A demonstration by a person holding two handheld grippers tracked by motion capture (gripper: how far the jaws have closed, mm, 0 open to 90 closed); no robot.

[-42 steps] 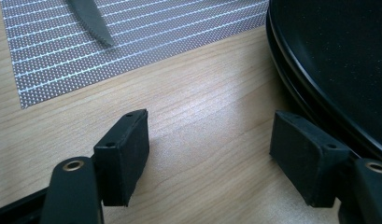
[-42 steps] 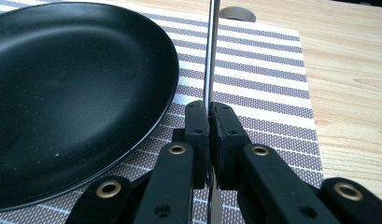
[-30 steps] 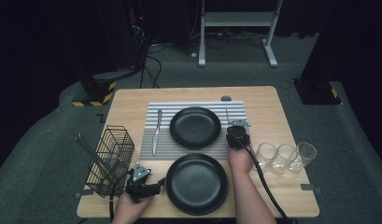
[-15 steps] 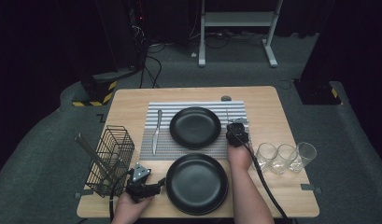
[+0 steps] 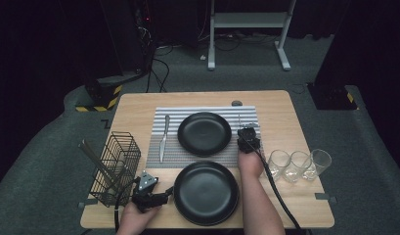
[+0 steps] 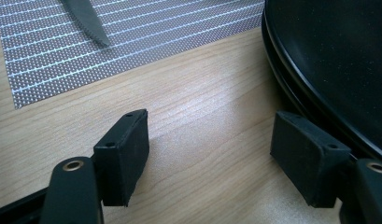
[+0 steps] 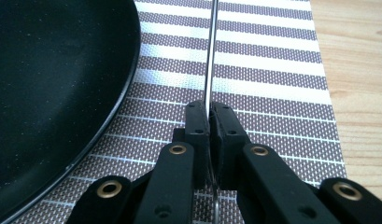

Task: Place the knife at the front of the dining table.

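Fork [image 7: 210,56]: thin metal, seen edge-on in the right gripper view as a narrow bright shaft running straight away from the jaws over the striped placemat [image 7: 272,70], just right of the upper black plate [image 7: 53,93]. Tines are too small to make out in the high view. Right gripper [image 7: 209,122] is clamped tight on the shaft, pads pressed together around it. Left gripper [image 6: 212,140] sits low over bare table [image 6: 202,93], jaws wide apart, nothing between them, right pad just beside the rim of the lower black plate [image 6: 328,60]. Knife [image 6: 86,18] lies on the placemat beyond.
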